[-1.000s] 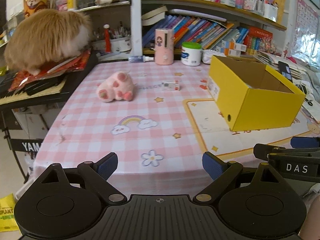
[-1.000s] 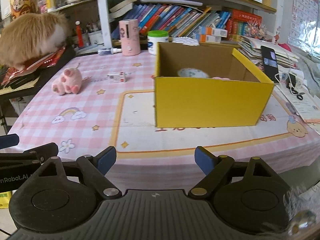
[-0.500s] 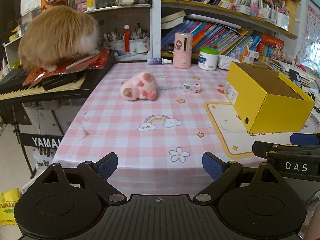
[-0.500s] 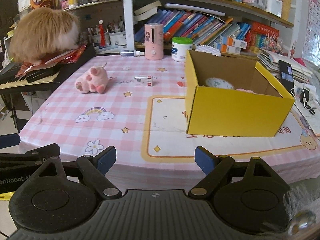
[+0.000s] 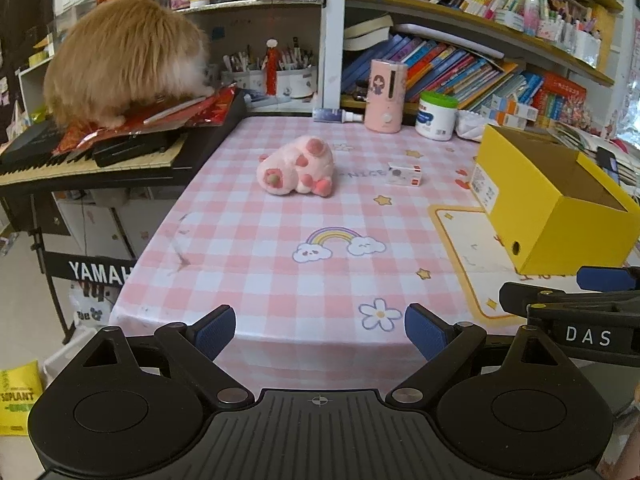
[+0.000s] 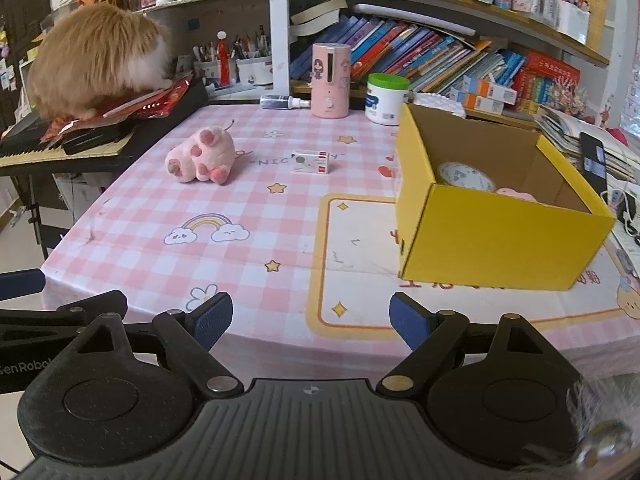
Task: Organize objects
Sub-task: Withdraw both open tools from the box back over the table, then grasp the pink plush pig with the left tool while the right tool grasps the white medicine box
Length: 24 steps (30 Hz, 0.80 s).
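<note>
A pink plush toy (image 5: 298,168) lies on the pink checked tablecloth (image 5: 256,264); it also shows in the right wrist view (image 6: 202,156). A small white box (image 5: 405,174) lies to its right, also in the right wrist view (image 6: 311,162). An open yellow cardboard box (image 6: 496,236) stands at the right and holds a round patterned item (image 6: 464,176) and something pink (image 6: 516,194); it also shows in the left wrist view (image 5: 552,204). My left gripper (image 5: 320,330) and right gripper (image 6: 311,320) are open and empty, both held at the table's near edge.
A pink cylinder (image 6: 330,80), a white jar with a green lid (image 6: 386,98) and a small spray bottle (image 6: 282,101) stand at the table's back. A furry orange animal (image 5: 124,56) sits on a keyboard (image 5: 92,160) at left. Bookshelves stand behind. A phone (image 6: 594,164) lies at right.
Both grippers have pulled back from the table and shifted left, so the table's near edge and the floor at left now show. The objects have not moved. Both stay open.
</note>
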Each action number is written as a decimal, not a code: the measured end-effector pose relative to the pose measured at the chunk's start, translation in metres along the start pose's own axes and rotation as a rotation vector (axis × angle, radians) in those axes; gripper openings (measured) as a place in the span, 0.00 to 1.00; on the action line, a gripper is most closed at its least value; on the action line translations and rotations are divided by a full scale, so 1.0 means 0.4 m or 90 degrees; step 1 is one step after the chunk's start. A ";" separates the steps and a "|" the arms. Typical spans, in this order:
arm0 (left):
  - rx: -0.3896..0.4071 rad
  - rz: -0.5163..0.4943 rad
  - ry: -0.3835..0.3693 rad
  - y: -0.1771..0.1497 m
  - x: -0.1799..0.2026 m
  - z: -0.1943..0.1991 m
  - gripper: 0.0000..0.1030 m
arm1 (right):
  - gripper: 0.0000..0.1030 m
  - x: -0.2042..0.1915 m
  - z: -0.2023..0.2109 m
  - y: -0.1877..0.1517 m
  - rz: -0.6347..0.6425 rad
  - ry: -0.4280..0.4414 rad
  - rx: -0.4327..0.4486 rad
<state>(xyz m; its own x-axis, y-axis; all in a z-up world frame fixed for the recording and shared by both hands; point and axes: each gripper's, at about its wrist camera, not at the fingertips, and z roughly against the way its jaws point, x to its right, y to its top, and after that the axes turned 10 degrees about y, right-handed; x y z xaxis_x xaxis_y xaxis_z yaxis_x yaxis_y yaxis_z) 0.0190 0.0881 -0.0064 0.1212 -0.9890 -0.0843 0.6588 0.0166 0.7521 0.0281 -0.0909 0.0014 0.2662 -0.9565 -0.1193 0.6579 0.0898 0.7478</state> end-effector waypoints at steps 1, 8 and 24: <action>-0.002 0.001 0.003 0.004 -0.001 -0.008 0.91 | 0.83 0.000 -0.009 0.005 0.002 0.002 -0.001; -0.020 0.013 0.017 0.041 -0.002 -0.078 0.91 | 0.83 0.008 -0.084 0.050 0.010 0.014 -0.015; -0.048 0.024 0.038 0.173 0.037 -0.262 0.91 | 0.82 0.062 -0.277 0.189 0.016 0.027 -0.041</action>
<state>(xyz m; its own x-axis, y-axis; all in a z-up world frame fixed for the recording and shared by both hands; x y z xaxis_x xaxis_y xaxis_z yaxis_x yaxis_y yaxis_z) 0.1442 0.0899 -0.0241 0.1895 -0.9771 -0.0964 0.7062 0.0674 0.7048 0.1626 -0.0771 -0.0177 0.3124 -0.9410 -0.1301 0.6939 0.1325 0.7078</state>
